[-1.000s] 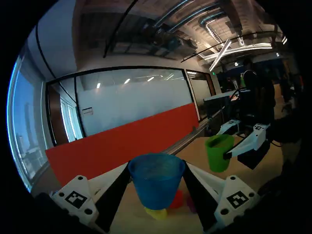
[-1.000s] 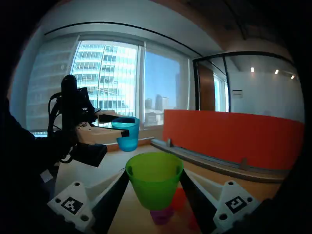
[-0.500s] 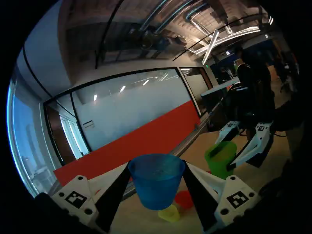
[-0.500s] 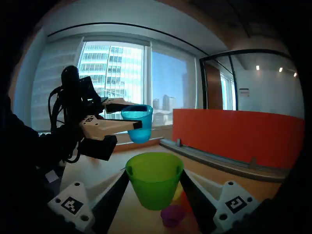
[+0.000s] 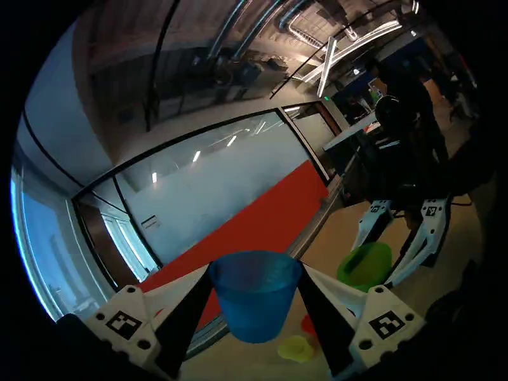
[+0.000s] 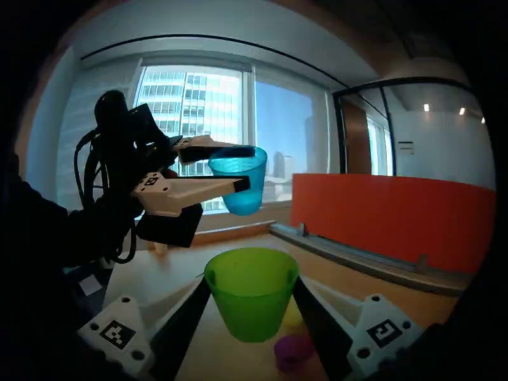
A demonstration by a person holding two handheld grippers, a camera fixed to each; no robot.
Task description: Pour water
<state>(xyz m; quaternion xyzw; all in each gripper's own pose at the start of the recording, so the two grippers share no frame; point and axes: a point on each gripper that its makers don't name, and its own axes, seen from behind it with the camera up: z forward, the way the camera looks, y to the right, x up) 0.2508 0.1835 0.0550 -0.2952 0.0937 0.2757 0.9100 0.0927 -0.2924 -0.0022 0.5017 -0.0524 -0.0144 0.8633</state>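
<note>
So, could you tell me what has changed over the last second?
The left tongs raised the blue cup and carried it toward the green cup, starting to roll, as the room slants more in the left gripper view. The right tongs held the green cup upright; both stayed gripped.

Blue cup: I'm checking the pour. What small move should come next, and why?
Probably shift the blue cup, held by the left gripper, sideways over the green cup in the right gripper. In the right gripper view it hangs higher than the green cup but off to its left, so tipping now would likely miss.
</note>
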